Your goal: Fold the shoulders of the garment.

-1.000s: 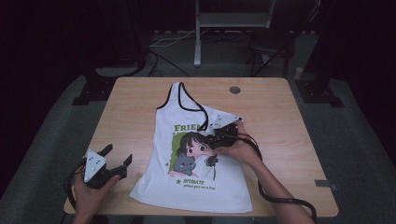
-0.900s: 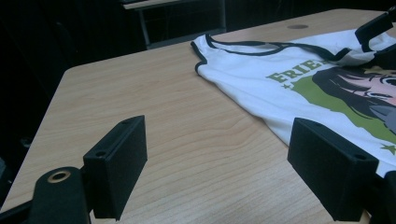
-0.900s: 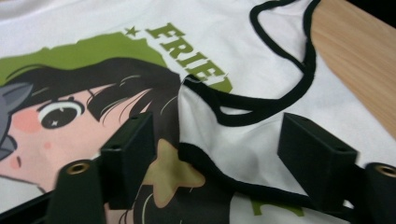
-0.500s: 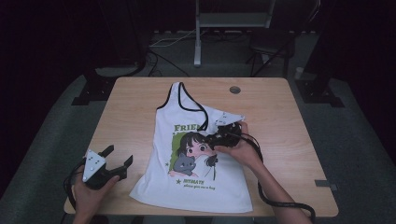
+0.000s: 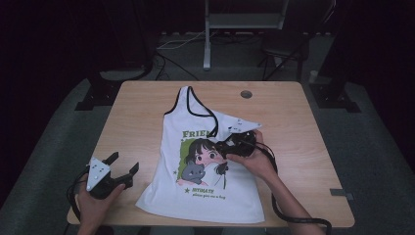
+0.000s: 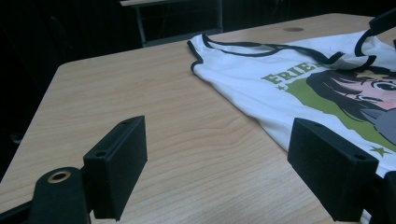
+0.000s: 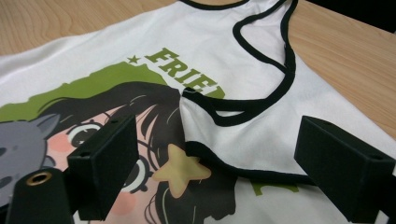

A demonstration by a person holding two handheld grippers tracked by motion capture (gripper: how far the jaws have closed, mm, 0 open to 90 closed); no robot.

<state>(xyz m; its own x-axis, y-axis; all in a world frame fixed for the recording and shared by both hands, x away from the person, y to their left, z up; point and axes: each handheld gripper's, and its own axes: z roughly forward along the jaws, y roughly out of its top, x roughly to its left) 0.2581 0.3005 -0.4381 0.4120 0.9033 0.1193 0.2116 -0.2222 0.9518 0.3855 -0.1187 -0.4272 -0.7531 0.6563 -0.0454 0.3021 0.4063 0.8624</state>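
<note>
Dark floor and black stands surround your light wooden table (image 5: 147, 117), where a white tank top (image 5: 195, 196) with black trim lies flat, its hem toward you and its straps toward the far edge. One upper corner of the top is folded over onto the printed front, covering the end of the green lettering (image 7: 187, 70) above the cartoon girl and grey cat. Your right gripper (image 5: 235, 145) hangs just over that folded edge, beside the girl's face; its jaws have just been opening and now stand wide, with nothing pinched between them. In the right gripper view the black-trimmed fold (image 7: 243, 112) lies loose under the gap and the pads are clear of the cloth. Your left gripper (image 5: 123, 169) sits at the near left of the table, just beside the shirt's left side, over bare wood. Its jaws are spread wide too, holding nothing.
</note>
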